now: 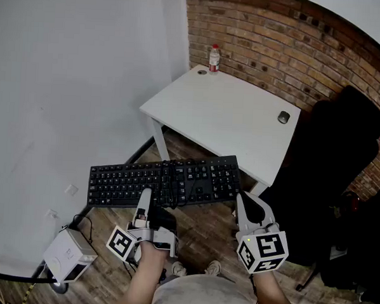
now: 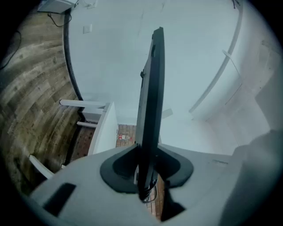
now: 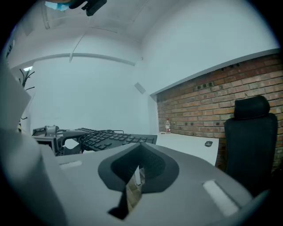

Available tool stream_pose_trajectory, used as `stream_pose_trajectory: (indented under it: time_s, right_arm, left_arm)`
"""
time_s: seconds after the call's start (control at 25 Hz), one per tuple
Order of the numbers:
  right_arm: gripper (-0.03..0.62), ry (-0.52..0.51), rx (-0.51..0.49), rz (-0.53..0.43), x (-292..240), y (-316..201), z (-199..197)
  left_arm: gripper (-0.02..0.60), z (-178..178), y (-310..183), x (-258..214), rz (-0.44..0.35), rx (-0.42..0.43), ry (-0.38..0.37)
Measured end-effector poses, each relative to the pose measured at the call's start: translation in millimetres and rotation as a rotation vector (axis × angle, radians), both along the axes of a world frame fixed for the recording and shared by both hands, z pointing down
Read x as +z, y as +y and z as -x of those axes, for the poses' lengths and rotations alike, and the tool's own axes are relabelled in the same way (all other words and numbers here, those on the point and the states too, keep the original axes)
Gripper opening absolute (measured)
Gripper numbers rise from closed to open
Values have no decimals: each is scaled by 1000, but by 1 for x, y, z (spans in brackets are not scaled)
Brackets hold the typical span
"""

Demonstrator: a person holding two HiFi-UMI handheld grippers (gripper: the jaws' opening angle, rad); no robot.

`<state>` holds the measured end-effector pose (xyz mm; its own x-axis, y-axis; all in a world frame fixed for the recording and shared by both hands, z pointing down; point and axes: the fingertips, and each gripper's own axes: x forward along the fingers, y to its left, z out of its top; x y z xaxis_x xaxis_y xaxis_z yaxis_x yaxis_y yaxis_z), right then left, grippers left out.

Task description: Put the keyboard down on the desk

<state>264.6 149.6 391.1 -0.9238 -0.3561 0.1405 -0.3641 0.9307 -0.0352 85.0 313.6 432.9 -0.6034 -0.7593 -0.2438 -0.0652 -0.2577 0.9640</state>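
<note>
Head view: my left claw [image 1: 153,205] clamps the keyboard [image 1: 166,180] by its near edge, long axis left-right, surface [image 1: 224,115] just beyond, far side; right claw [image 1: 245,207] closed, empty.

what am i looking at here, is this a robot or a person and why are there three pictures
It is a person, not a robot, with a handheld gripper in each hand. The head view comes from a camera on the person's head, looking down; the other two come from cameras riding on the grippers, looking along their jaws. The left gripper clamps the black keyboard by its near edge, in the air short of the white desk. The right gripper has its jaws together on nothing. On the desk are a bottle and a mouse.
</note>
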Motion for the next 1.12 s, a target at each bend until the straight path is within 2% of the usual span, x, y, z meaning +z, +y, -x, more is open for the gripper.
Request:
stream_pose_trajectory:
  time_s: [0.88, 1.12]
  right_arm:
    - [9, -30, -32, 61, 7, -65, -34]
    - [9, -20, 0, 73, -1, -75, 5]
  left_arm:
    - [87, -43, -70, 1, 30, 3, 11]
    - [87, 0, -88, -8, 35, 39, 34]
